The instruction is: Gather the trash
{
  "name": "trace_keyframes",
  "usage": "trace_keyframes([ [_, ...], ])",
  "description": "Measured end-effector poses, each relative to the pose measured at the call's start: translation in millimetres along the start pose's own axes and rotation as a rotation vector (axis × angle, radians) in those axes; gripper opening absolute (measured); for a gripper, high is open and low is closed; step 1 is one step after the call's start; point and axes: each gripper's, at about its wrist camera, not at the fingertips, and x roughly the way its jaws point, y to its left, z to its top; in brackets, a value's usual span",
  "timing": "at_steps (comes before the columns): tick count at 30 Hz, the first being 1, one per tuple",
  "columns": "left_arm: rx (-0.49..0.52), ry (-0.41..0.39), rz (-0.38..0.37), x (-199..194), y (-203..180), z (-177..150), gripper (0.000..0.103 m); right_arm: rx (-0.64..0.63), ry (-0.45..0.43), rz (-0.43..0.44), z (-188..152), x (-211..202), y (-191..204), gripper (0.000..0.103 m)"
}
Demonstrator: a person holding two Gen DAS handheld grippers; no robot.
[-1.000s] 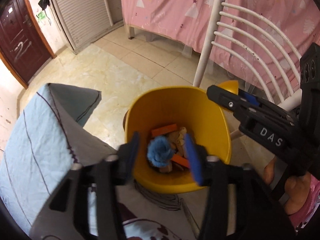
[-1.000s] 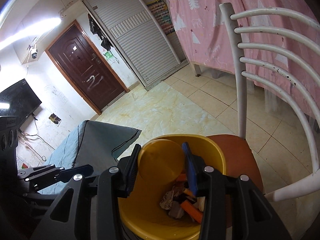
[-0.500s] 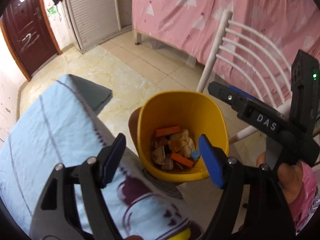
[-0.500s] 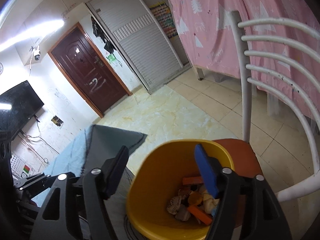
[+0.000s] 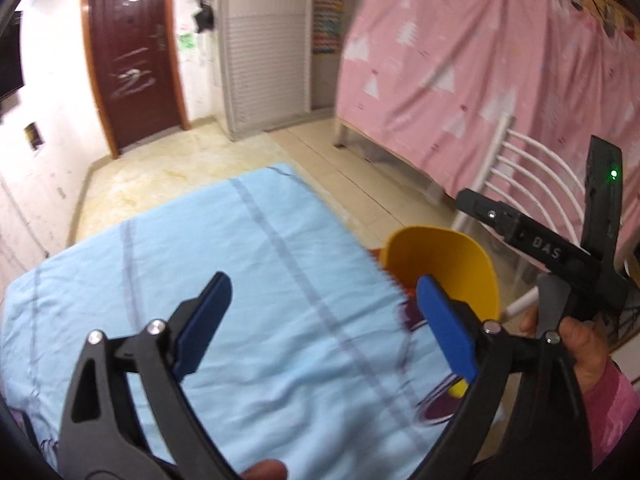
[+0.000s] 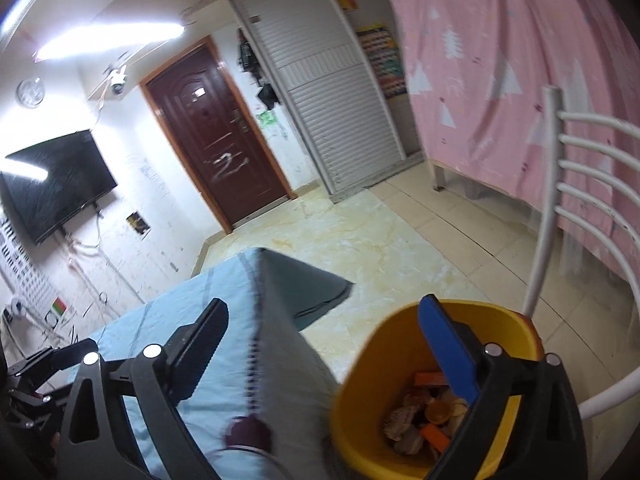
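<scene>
I see the left gripper [image 5: 324, 328] spread wide, empty, over the blue cloth [image 5: 224, 264]. Right gripper [image 6: 336, 344] also spread, empty, above the bin [image 6: 360, 384] rim. Trash [image 6: 416, 420] lies inside the bin, on the chair [image 6: 552, 216].

Two wrist views, shared yellow bin [image 5: 448, 264]

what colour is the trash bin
Yellow; the trash bin shows best in the right wrist view.

"DAS" on right tool [image 5: 544, 250]
</scene>
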Motion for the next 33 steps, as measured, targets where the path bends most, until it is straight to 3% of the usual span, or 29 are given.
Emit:
trace_keyframes([
  [11,-0.098,-0.140,0.182,-49.4,84.5,-24.6,0.097,-0.171,0.050,0.063,-22.0,15.8,116.2,0.094],
  [24,-0.185,-0.183,0.345,-66.0,160.5,-46.9,0.097,-0.247,0.132,0.052,-64.7,45.5,187.8,0.094],
  [33,-0.204,-0.155,0.335,-50.3,185.2,-54.8,0.097,-0.274,0.151,0.046,-74.5,56.7,204.2,0.094],
])
